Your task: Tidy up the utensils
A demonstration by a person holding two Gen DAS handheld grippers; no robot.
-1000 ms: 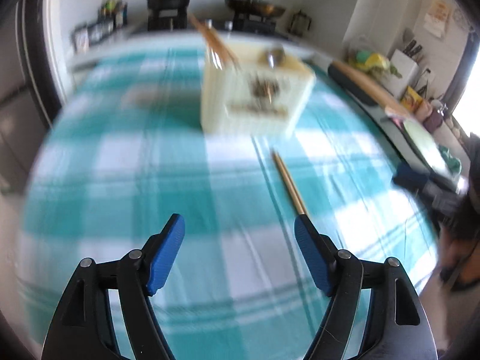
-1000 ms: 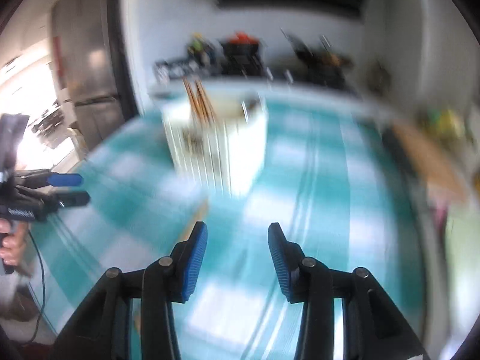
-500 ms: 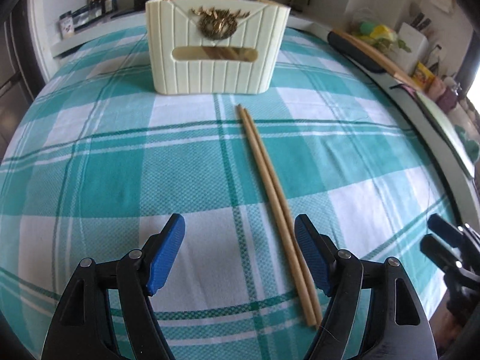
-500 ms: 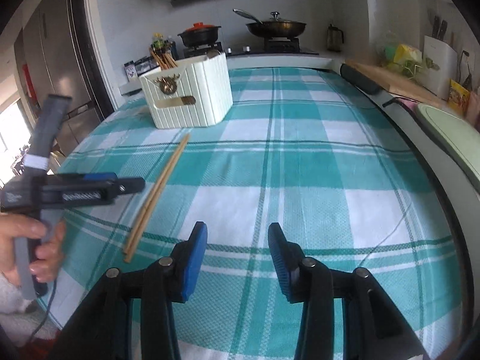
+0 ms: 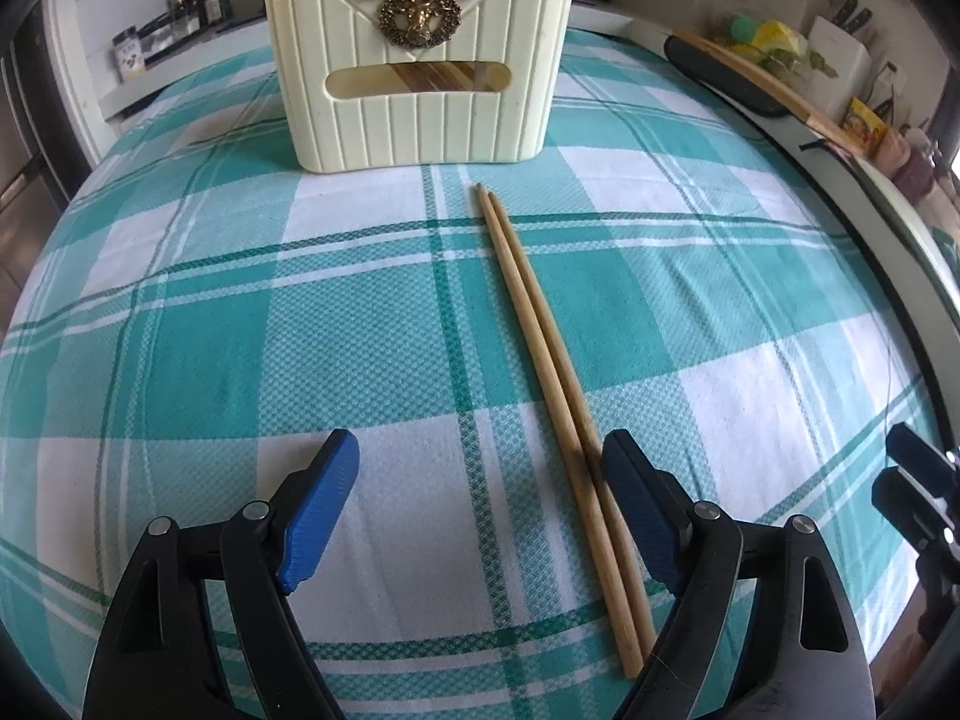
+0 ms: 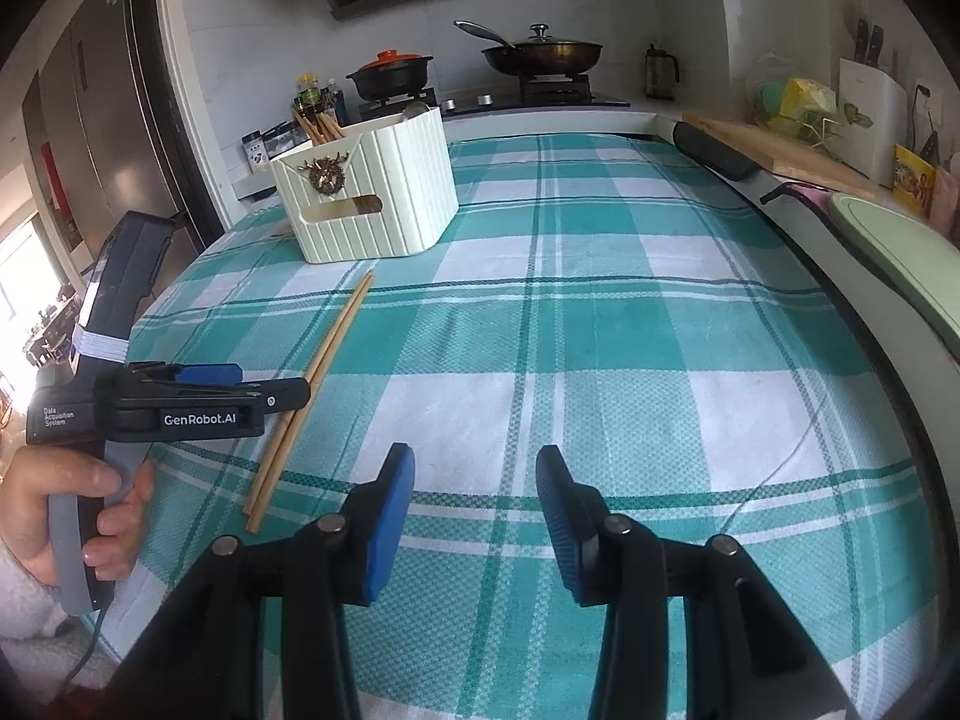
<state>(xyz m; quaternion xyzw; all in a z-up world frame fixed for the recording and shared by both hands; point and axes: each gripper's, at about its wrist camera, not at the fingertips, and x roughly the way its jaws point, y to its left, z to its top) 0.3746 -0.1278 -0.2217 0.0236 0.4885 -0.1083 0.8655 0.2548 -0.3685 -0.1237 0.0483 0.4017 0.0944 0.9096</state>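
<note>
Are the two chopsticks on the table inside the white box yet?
No, out. The two chopsticks lie flat on the checked cloth, in front of the white box, not touching it.

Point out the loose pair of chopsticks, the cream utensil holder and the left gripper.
pair of chopsticks (image 5: 534,324): left wrist view, middle of the two sticks.
cream utensil holder (image 5: 420,120): left wrist view, ribbed front wall below the slot.
left gripper (image 5: 480,468): left wrist view, midway between its open jaws.
</note>
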